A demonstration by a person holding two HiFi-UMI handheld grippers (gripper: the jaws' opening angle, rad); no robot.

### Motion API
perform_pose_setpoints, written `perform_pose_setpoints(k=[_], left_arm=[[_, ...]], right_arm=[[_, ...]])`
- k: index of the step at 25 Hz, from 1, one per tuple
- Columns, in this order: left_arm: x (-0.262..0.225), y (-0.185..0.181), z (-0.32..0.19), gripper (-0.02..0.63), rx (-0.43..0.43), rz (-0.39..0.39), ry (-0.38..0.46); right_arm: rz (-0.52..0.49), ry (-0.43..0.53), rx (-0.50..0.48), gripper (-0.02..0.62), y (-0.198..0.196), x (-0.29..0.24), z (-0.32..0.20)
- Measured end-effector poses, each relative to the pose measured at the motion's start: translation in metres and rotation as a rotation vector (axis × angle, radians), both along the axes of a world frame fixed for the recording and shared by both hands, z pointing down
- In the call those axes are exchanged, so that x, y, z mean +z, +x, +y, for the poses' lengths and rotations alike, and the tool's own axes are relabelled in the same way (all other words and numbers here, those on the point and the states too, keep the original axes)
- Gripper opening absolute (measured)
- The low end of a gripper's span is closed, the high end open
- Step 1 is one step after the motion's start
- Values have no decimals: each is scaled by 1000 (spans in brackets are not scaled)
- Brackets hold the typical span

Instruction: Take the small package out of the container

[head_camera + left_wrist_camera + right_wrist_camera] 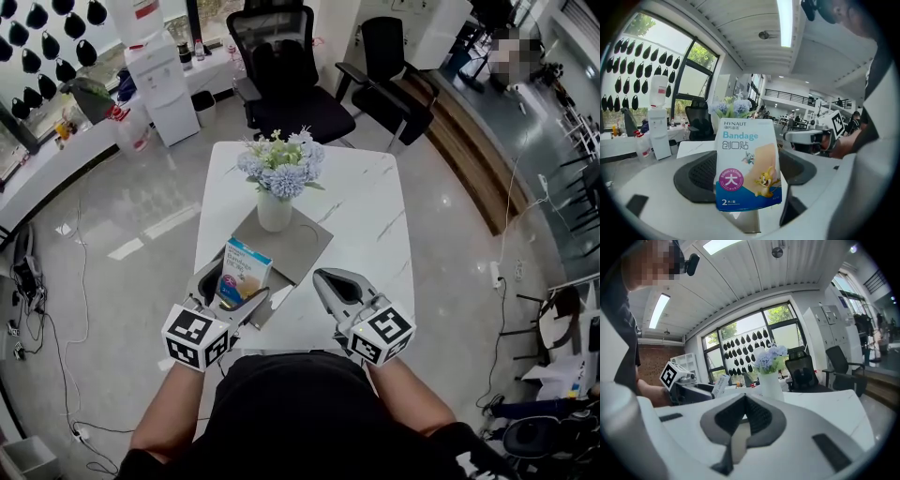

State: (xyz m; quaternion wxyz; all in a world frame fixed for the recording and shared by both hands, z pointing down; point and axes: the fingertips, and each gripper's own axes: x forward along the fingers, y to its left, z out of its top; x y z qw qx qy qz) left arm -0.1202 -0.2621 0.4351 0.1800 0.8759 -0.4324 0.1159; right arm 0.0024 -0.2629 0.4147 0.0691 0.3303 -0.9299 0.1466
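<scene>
The left gripper (pixel 239 289) has its fingers clamped on the small white-and-blue bandage package (pixel 747 164), upright over the near edge of the white marble bench (pixel 366 216). It looks already out of any container. The right gripper (pixel 740 418) is empty, fingers together.

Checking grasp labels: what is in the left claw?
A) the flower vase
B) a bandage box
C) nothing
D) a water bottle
B: the left gripper view shows the bandage box upright between the jaws of the left claw, whose dark pads press on both its sides.
</scene>
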Motion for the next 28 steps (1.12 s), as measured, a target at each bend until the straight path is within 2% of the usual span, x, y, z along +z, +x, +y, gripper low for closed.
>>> perform_pose_setpoints(k=[6, 13, 20, 28], left_arm=[[-22, 3, 2, 414, 3, 25, 62], [-11, 7, 11, 414, 15, 11, 55], [-13, 8, 12, 414, 6, 6, 67], [-11, 14, 15, 414, 24, -6, 70]], right_arm=[[12, 13, 10, -2, -1, 1, -1], [15, 4, 4, -2, -2, 5, 4], [-33, -21, 8, -2, 1, 3, 5], [-19, -12, 16, -2, 3, 5, 9]])
